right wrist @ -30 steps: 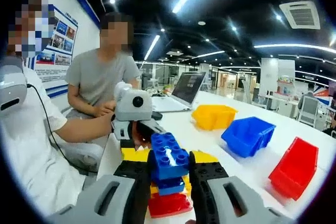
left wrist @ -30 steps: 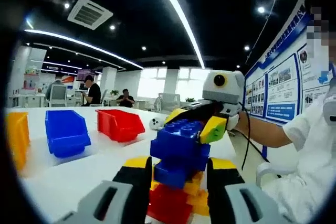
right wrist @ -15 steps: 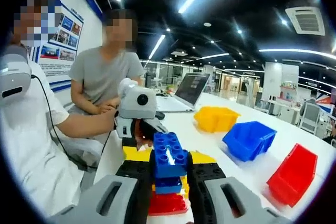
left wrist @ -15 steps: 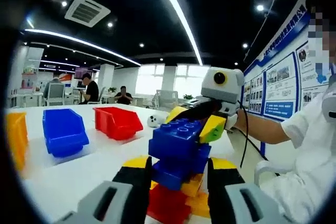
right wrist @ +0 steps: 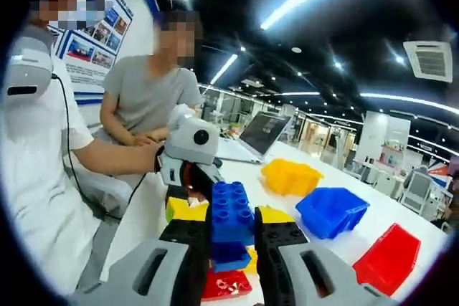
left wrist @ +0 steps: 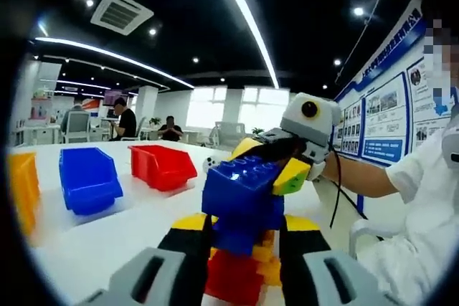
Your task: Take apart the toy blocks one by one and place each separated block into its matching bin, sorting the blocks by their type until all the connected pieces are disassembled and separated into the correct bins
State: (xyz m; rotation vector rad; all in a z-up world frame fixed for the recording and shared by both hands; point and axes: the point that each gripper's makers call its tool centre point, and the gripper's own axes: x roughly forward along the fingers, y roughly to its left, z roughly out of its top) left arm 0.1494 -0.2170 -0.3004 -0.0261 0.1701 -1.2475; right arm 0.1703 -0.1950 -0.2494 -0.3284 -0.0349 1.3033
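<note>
While the block stack [left wrist: 240, 238] is held above the white table [left wrist: 107, 238], its lower part is gripped by the left gripper [left wrist: 240, 249] and the top blue block [right wrist: 231, 214] is clamped by the right gripper [right wrist: 231, 245]. Yellow bin [right wrist: 290, 177], blue bin [right wrist: 331, 211] & red bin [right wrist: 387, 259] are set nearby.

Glossy plastic toy blocks [left wrist: 240, 198] and bins [left wrist: 87, 179] sit against a smooth white table [left wrist: 107, 238].
</note>
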